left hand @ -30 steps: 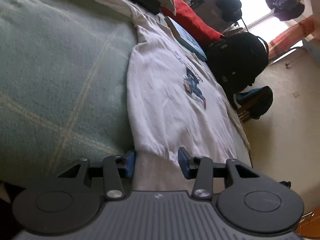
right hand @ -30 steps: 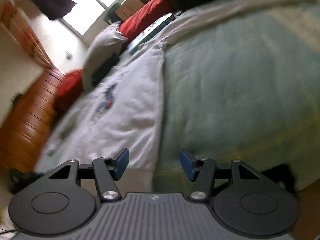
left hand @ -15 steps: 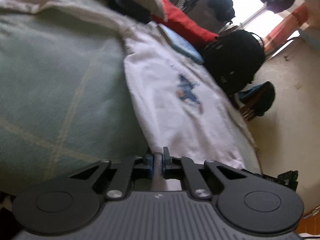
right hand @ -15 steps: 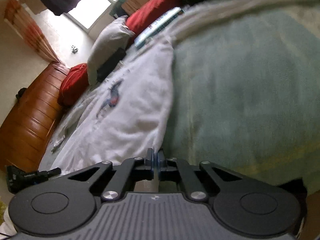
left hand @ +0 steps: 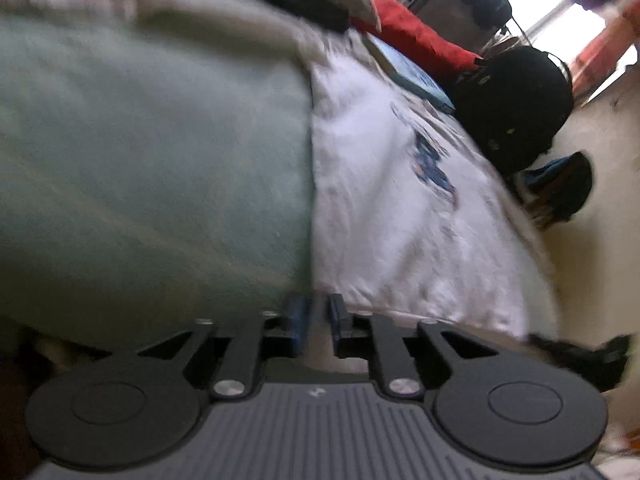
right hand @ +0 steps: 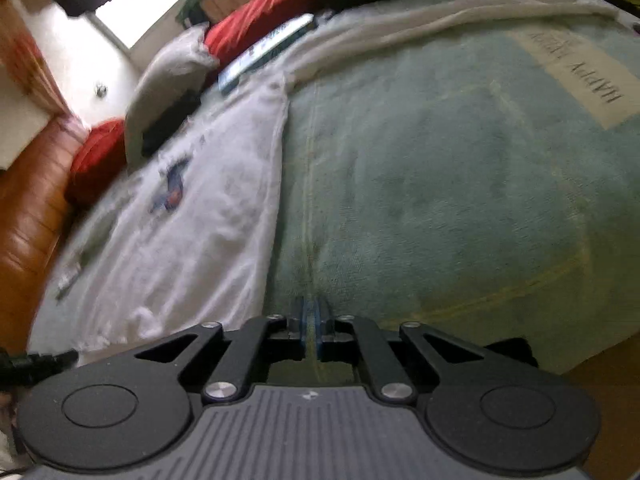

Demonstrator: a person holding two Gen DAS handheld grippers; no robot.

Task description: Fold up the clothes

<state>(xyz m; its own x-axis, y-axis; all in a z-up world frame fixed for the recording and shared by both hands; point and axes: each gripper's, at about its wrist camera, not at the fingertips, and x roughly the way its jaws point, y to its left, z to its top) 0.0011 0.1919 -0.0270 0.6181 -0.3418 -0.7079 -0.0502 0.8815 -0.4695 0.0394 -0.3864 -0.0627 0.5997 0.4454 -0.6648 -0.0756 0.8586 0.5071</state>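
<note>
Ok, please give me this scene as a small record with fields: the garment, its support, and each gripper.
garment: white sweatshirt, blue print, spread out
support: green blanket
left gripper: narrow gap filled by the sweatshirt's hem; jaws have just been opening a little
right gripper: shut, beside the sweatshirt's edge; what it pinches is unclear
behind: red cushion, book
</note>
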